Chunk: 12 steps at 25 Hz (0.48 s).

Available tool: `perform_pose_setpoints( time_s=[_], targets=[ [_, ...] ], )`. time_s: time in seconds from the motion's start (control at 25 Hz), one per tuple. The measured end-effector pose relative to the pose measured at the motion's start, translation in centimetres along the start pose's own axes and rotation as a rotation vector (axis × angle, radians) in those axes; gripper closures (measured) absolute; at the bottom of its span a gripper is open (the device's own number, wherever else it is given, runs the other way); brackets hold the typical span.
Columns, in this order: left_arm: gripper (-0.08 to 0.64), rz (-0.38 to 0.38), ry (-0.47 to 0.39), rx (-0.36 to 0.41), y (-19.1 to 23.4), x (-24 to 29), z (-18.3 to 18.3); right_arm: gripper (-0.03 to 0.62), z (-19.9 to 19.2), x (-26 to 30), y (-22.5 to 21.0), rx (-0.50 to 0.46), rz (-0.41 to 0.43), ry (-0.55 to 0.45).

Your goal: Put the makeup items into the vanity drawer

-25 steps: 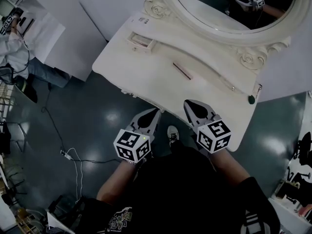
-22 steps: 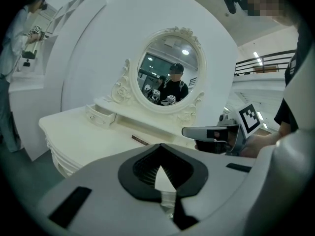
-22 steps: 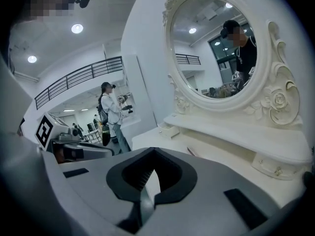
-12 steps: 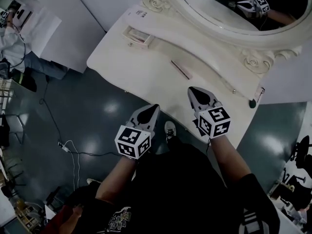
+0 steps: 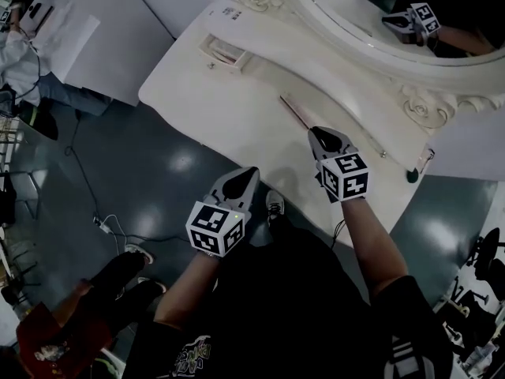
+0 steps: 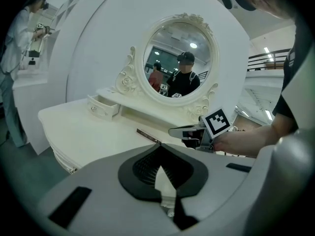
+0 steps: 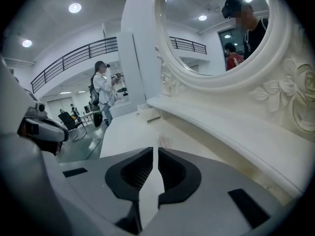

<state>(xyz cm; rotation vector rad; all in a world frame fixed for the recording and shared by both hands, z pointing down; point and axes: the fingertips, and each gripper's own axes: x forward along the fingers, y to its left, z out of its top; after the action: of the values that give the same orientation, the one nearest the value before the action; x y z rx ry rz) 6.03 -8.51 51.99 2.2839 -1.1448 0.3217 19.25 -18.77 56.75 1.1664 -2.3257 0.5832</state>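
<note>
A slim dark-and-pink makeup stick (image 5: pixel 294 112) lies on the white vanity top (image 5: pixel 229 109). It also shows in the left gripper view as a thin stick (image 6: pixel 148 136). A small drawer (image 5: pixel 225 54) stands pulled out at the table's back left, seen again as the drawer (image 6: pixel 103 106) and the drawer (image 7: pixel 147 113). My right gripper (image 5: pixel 317 133) hovers over the table just short of the stick, and its jaws are opening by a thin slit with nothing between them (image 7: pixel 155 149). My left gripper (image 5: pixel 251 174) hangs off the table's front edge, shut and empty (image 6: pixel 158 145).
An oval mirror (image 5: pixel 394 6) in a carved frame rises behind the table. A dark round item (image 5: pixel 411 175) sits at the table's right end. A cable (image 5: pixel 118 247) runs over the floor. One person stands at the far left (image 5: pixel 20 61), another crouches at the lower left (image 5: pixel 87 314).
My right gripper has moved forward over the vanity top toward the stick. The left gripper has stayed off the front edge. A crouching person has come into view at the lower left.
</note>
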Motion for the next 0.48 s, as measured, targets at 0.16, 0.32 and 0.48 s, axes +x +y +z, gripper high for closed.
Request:
perform_pose_setpoints(
  time_s=[0.16,0.32,0.48],
  targets=[
    [0.560,0.015,0.010,-0.009,0.2,0.3,-0.2,0.490,-1.0,1.6,-1.1,-0.019,0.009,0.048],
    [0.560,0.035,0.015,-0.016,0.5,0.0,-0.3,0.476,-2.1,3.1,-1.8,-0.049,0.010,0.094],
    [0.560,0.060,0.018,-0.025,0.8,-0.5,-0.5,0.455,-3.0,4.4,-2.5,-0.092,0.010,0.140]
  ],
)
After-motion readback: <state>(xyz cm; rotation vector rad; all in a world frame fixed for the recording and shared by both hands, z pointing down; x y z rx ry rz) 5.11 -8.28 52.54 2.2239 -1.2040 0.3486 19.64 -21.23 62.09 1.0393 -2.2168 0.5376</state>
